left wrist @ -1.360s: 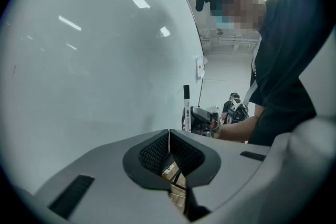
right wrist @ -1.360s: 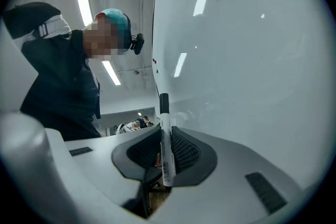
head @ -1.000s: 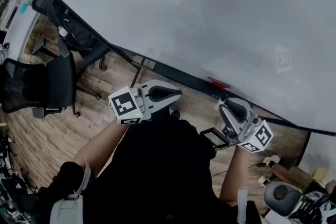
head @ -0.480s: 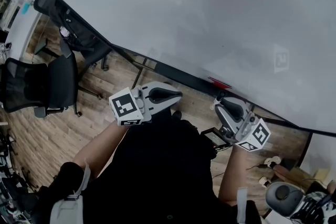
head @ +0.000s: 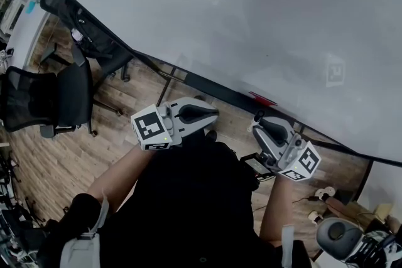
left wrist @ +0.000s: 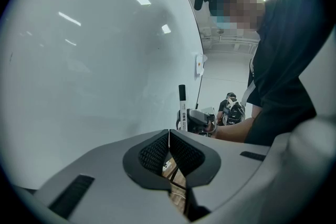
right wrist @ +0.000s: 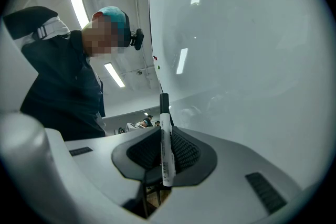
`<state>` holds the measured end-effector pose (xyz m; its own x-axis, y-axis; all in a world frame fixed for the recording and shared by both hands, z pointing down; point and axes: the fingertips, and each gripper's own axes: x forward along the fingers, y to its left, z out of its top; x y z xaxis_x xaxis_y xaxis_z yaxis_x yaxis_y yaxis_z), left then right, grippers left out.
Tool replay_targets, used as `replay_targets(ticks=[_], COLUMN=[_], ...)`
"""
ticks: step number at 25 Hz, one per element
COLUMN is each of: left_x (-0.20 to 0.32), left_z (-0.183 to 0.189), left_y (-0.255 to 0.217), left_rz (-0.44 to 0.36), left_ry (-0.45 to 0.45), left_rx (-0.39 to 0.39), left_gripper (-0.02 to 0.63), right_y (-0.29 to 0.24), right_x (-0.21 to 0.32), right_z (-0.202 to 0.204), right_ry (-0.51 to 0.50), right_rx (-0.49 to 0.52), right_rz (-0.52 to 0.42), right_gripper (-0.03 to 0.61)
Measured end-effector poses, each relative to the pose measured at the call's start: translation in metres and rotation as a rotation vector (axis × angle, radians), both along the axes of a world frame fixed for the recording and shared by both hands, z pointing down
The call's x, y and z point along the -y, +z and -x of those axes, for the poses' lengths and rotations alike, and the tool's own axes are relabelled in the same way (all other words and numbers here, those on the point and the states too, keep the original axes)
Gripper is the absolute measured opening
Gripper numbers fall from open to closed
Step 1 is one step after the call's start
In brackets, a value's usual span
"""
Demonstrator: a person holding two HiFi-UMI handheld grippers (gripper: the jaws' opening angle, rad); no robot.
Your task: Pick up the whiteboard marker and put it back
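The whiteboard marker (right wrist: 166, 150), white with a black cap, stands upright between the pads of my right gripper (right wrist: 164, 136), which is shut on it close to the whiteboard (right wrist: 247, 55). In the left gripper view the same marker (left wrist: 182, 106) sticks up from the right gripper (left wrist: 202, 120) beside the board. My left gripper (left wrist: 169, 137) is shut with nothing between its pads. In the head view the left gripper (head: 212, 113) and the right gripper (head: 257, 122) are held low in front of the board's tray (head: 207, 86).
A red marker (head: 262, 98) lies on the tray just above the right gripper. Black office chairs (head: 56, 97) stand on the wooden floor at the left. Some grey gear (head: 342, 236) sits on the floor at the lower right.
The right gripper has drifted slightly left and up toward the tray with the marker. The left gripper has hardly moved.
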<state>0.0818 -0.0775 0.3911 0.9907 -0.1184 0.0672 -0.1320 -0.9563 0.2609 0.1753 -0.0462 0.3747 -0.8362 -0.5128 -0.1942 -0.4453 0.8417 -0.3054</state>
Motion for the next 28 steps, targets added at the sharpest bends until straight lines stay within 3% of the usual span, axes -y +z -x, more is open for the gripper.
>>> replay_targets(ticks=[28], left_x=[-0.001], left_z=[-0.007], left_y=[0.003], left_rz=[0.010], left_ry=[0.012], left_rx=[-0.007], left_gripper=[0.020], right_y=[0.001], right_x=[0.001], right_z=[0.002], right_ry=[0.005], right_rx=[0.020], right_rz=[0.001], right_gripper=[0.072])
